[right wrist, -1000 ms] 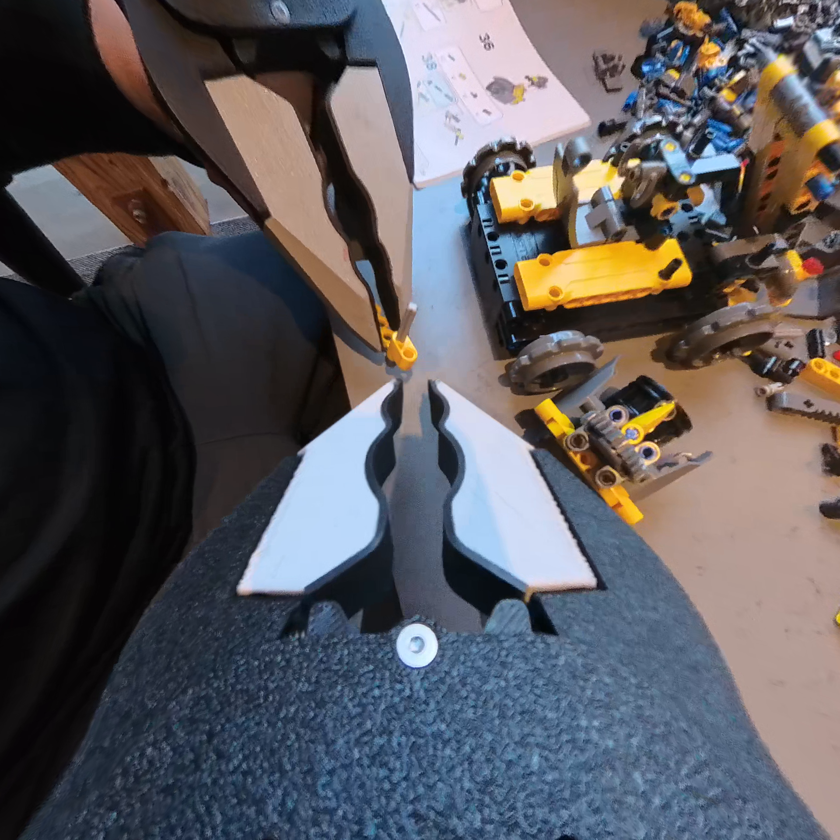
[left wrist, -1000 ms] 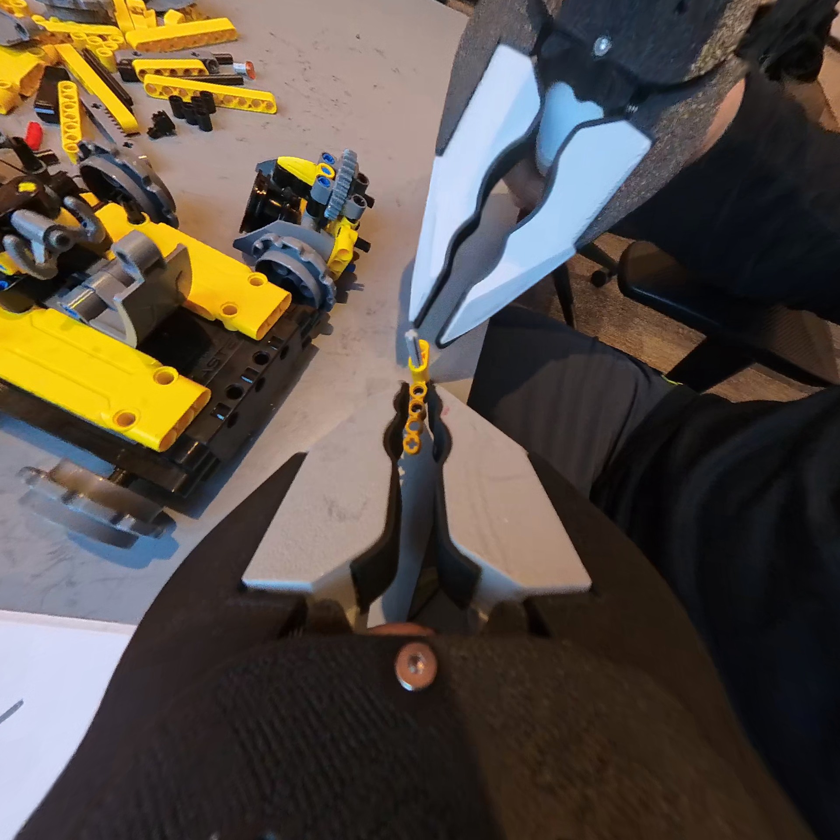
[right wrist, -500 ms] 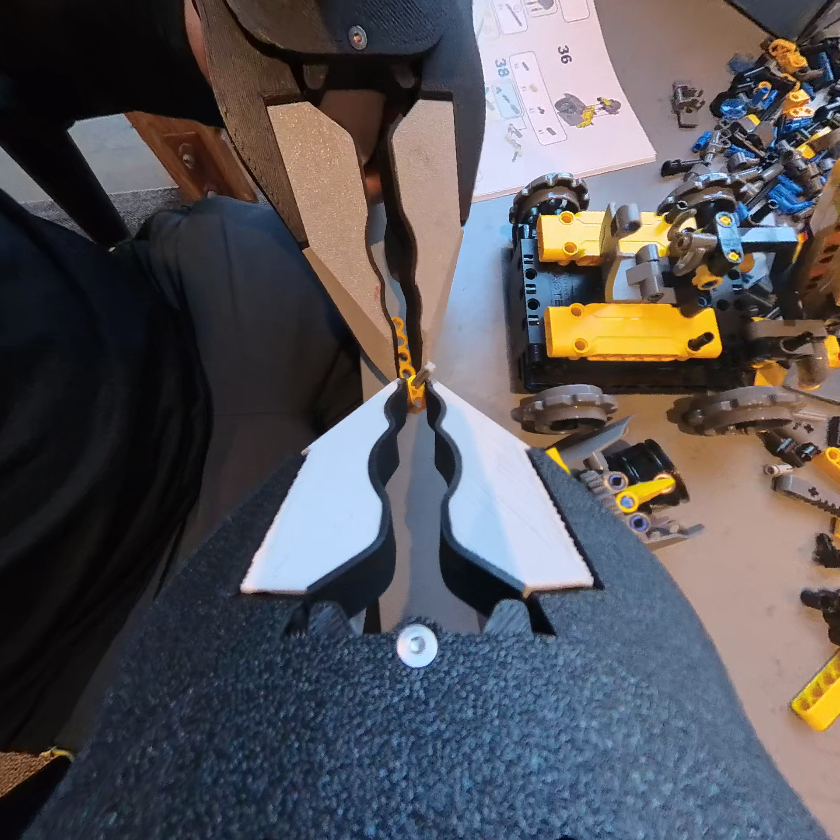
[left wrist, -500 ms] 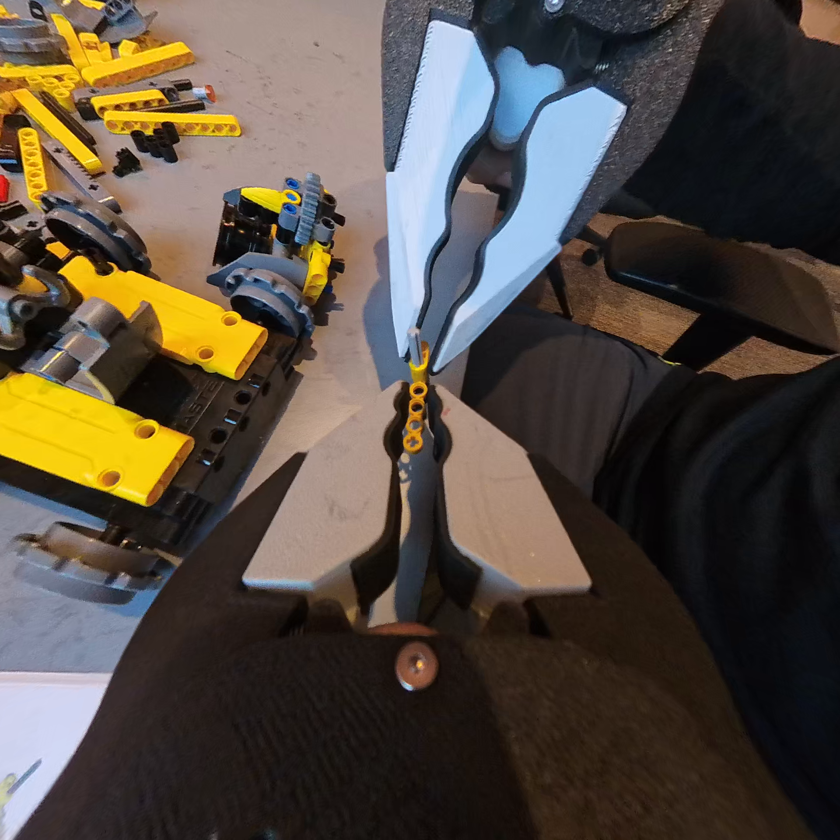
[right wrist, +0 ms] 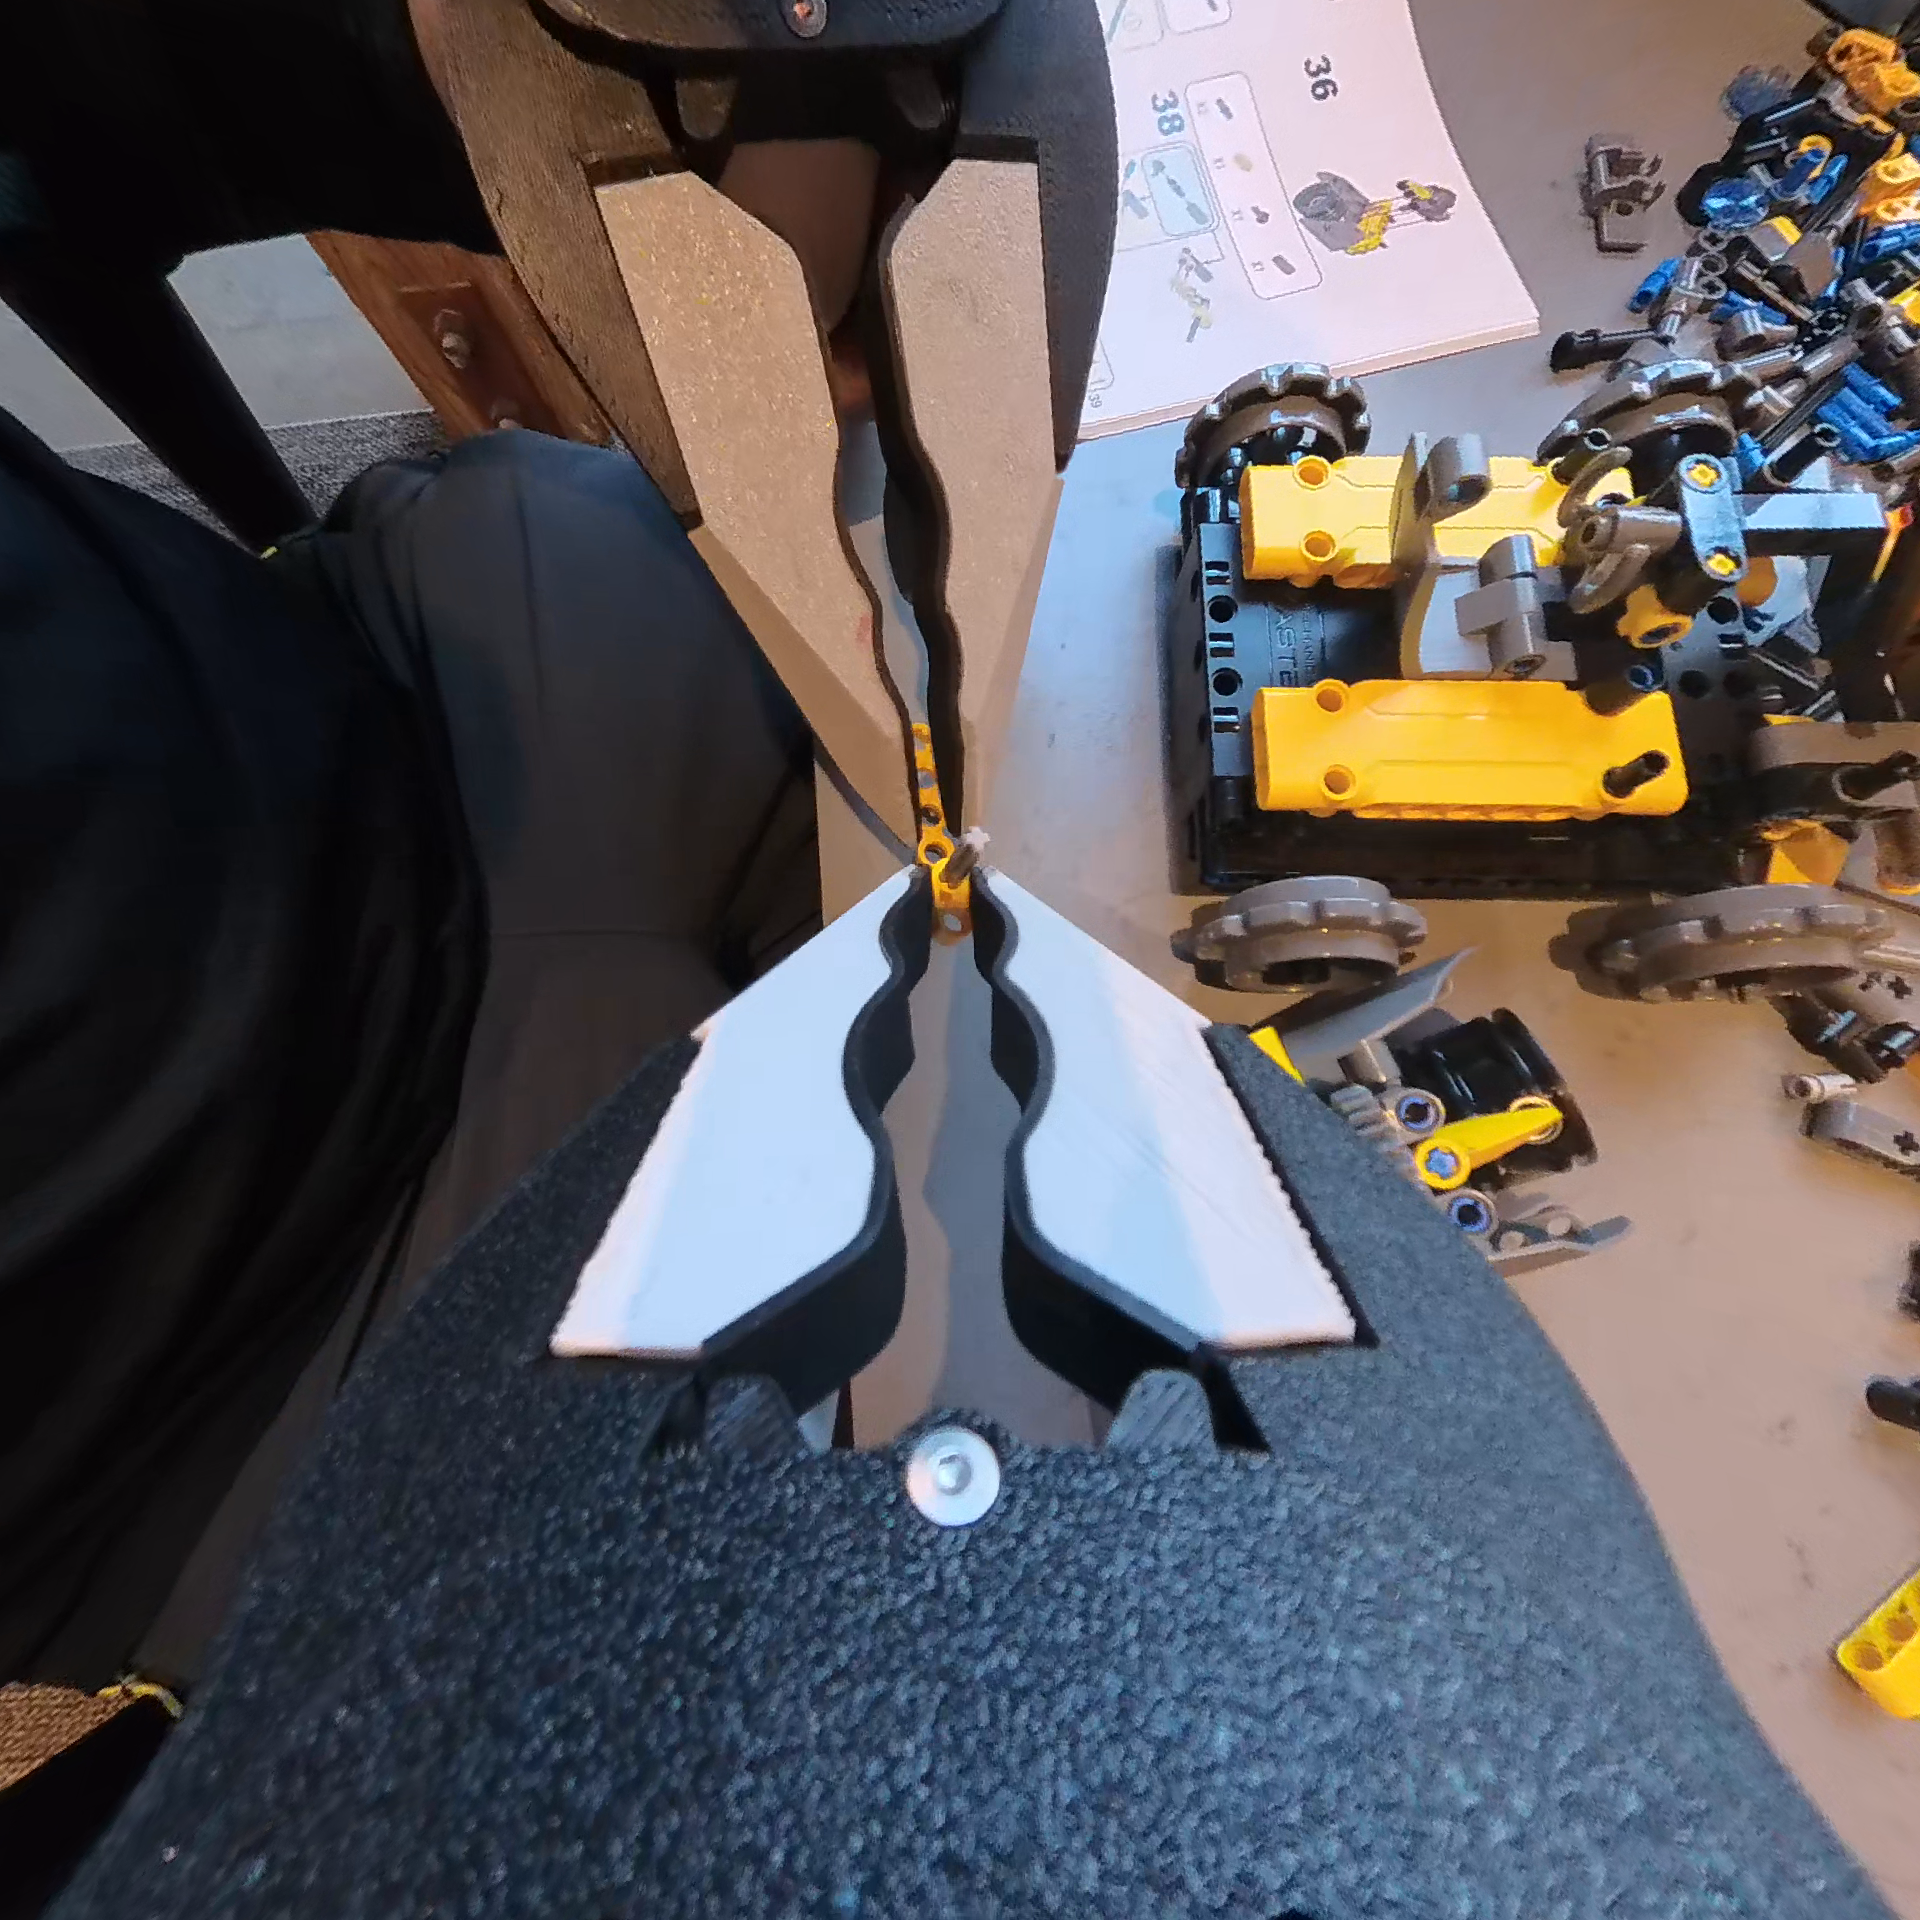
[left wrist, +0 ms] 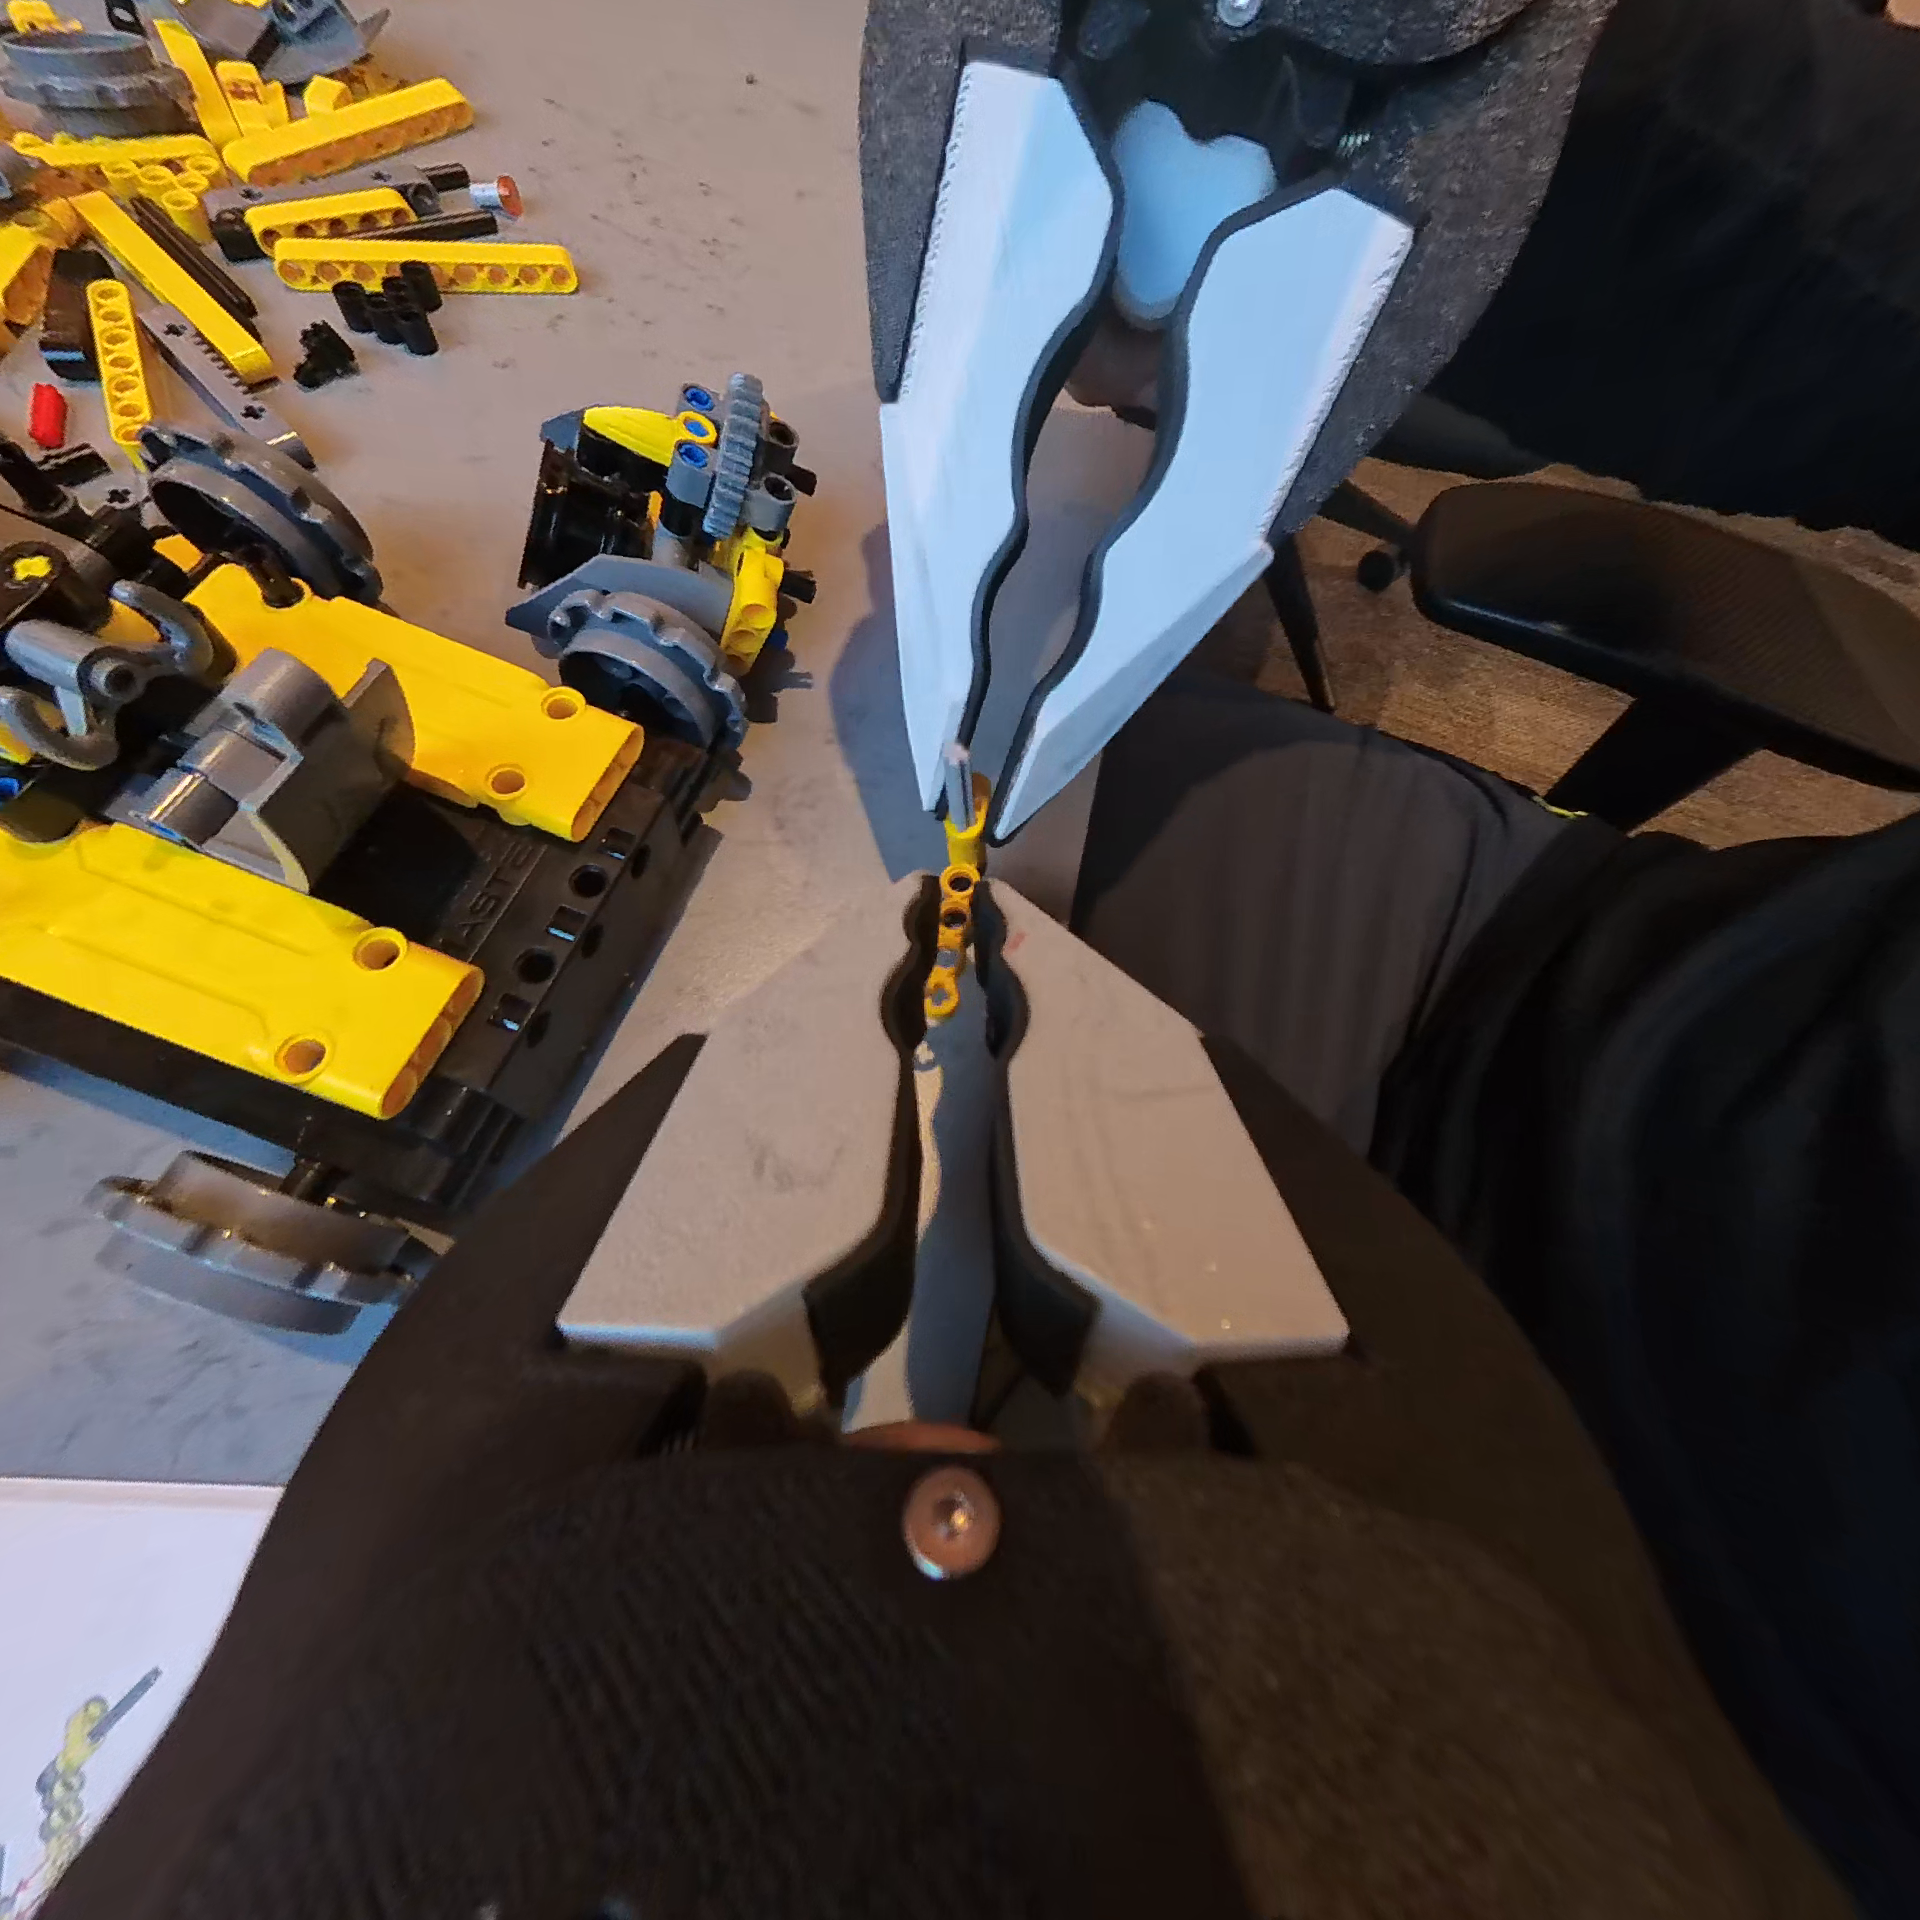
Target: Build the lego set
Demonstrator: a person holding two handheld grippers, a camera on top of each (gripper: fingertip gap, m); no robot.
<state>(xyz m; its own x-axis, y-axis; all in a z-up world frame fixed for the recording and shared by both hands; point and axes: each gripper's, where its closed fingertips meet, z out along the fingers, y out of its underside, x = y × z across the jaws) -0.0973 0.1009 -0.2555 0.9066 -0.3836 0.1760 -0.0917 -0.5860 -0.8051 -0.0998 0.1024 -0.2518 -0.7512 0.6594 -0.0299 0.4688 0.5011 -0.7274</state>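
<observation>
My left gripper (left wrist: 956,894) is shut on a small yellow beam with holes (left wrist: 951,935) and holds it in the air over the table's edge. A short grey axle (left wrist: 966,784) sticks through the beam's free end. My right gripper (right wrist: 948,888) meets it tip to tip, its fingers closed on that free end (right wrist: 948,902), with the axle (right wrist: 968,844) poking out beside them. The left gripper also shows in the right wrist view (right wrist: 935,826), and the right gripper shows in the left wrist view (left wrist: 971,821).
A yellow and black tracked vehicle model (left wrist: 312,831) (right wrist: 1455,748) stands on the grey table (left wrist: 675,156). A small gear subassembly (left wrist: 675,561) lies next to it. Loose yellow beams (left wrist: 312,208), small parts (right wrist: 1787,208) and an instruction booklet (right wrist: 1299,208) lie farther off. A person's lap (left wrist: 1299,883) is below the grippers. The grippers are tip to tip, or close to it. Between my right fingertips and the small gear subassembly (left wrist: 675,561) there is roughly 7 cm. Look for it in the right wrist view (right wrist: 1366,1056) too.
My right gripper has closed the gap to the left one: its tips were short of the beam's end and now sit around it. The left gripper has kept its hold.
</observation>
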